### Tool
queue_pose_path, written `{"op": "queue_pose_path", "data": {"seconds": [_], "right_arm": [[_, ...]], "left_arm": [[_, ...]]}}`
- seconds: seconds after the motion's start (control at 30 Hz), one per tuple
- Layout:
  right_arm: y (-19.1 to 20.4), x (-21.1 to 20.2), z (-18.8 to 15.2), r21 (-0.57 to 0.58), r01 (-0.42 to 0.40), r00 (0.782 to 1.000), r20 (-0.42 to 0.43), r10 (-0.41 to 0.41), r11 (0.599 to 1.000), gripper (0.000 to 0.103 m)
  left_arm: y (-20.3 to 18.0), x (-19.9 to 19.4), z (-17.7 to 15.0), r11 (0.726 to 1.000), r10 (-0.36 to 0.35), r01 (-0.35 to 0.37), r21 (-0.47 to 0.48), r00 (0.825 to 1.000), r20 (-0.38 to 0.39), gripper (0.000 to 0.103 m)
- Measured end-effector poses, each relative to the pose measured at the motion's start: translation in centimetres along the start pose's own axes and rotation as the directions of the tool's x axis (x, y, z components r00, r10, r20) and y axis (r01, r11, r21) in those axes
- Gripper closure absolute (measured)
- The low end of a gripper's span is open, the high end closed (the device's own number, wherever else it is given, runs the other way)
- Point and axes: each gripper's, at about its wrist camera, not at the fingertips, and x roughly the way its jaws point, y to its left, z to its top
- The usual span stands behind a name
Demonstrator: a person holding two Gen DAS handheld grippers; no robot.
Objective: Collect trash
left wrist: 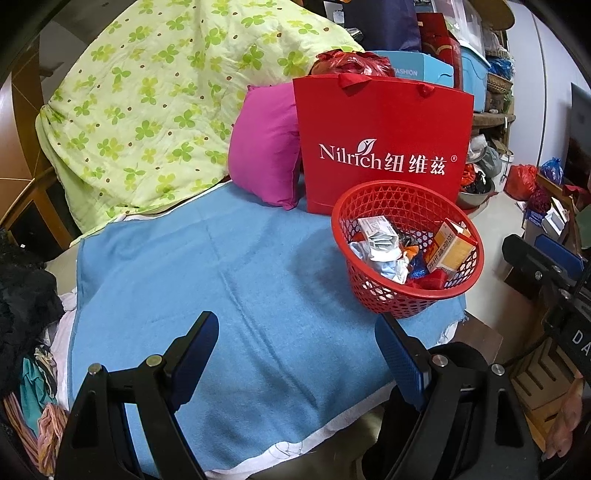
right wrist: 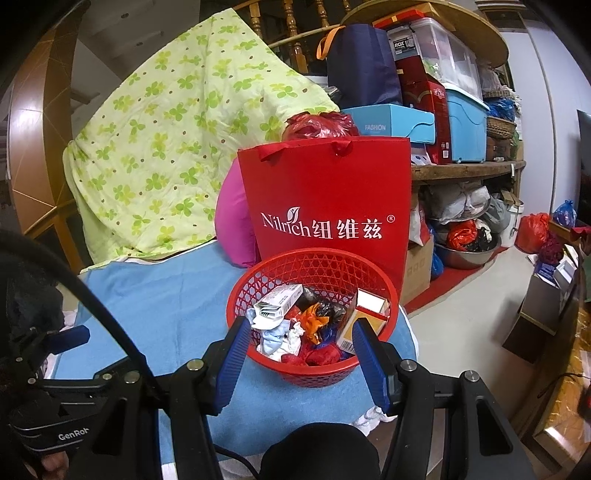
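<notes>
Red plastic basket [right wrist: 314,317] stands at the right edge of the blue blanket [left wrist: 221,295], touching the red paper bag [right wrist: 328,199] behind it. It holds the trash: crumpled paper [right wrist: 280,336], wrappers [right wrist: 314,321], a white carton [right wrist: 280,299] and an orange box [right wrist: 365,317].

Right gripper [right wrist: 301,362] hangs over the basket's near rim, jaws half apart, gripping nothing.

Left gripper [left wrist: 295,354] stands wide apart over bare blanket, empty.

Only the left view shows the blanket's bare stretch and the clothes [left wrist: 33,332] at its left edge. Only the right view shows the basket's contents from above and the wooden railing [right wrist: 291,29].
</notes>
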Motion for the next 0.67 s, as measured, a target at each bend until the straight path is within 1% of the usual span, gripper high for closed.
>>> {"op": "queue_pose_path", "data": {"seconds": [0.53, 0.6, 0.67], "right_arm": [[0.4, 0.6, 0.0, 0.001, 0.019, 1.000, -0.007, -0.019, 1.000, 0.042], [0.6, 0.8, 0.0, -0.003, 0.016, 1.000, -0.007, -0.016, 1.000, 0.042], [1.3, 1.1, 0.1, -0.019, 0.011, 1.000, -0.011, -0.011, 1.000, 0.042]], "left_arm": [[-0.1, 0.0, 0.2, 1.000, -0.020, 0.019, 0.021, 0.999, 0.026, 0.016], [0.1, 0.0, 0.0, 1.000, -0.021, 0.020, 0.022, 0.999, 0.048, 0.016], [0.9, 0.5, -0.2, 0.999, -0.036, 0.036, 0.010, 0.999, 0.040, 0.016]]}}
